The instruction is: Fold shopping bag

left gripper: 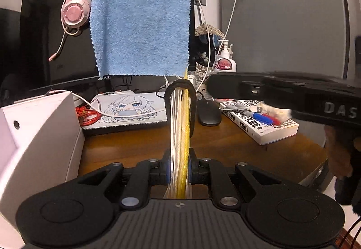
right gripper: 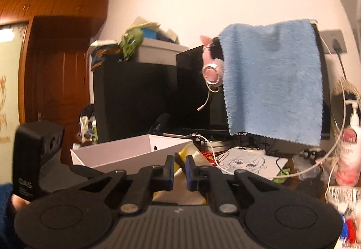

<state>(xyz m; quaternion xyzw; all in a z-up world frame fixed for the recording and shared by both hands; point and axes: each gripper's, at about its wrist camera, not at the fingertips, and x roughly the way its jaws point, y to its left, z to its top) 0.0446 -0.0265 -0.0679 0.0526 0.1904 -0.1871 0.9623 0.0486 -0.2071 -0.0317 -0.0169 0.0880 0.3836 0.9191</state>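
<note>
In the left wrist view, the left tool (left gripper: 179, 172) is closed on the shopping bag (left gripper: 180, 127), which is pressed into a thin bundle of white and yellow layers. Its long axis runs straight forward from the tool, above the tabletop (left gripper: 237, 147), and a black handle (left gripper: 180, 86) loops over the far end.

In the right wrist view, the right tool (right gripper: 179, 172) is narrow and grips a yellow and white part of the bag between its blue pads (right gripper: 189, 173), in front of the white box (right gripper: 126, 152).
</note>
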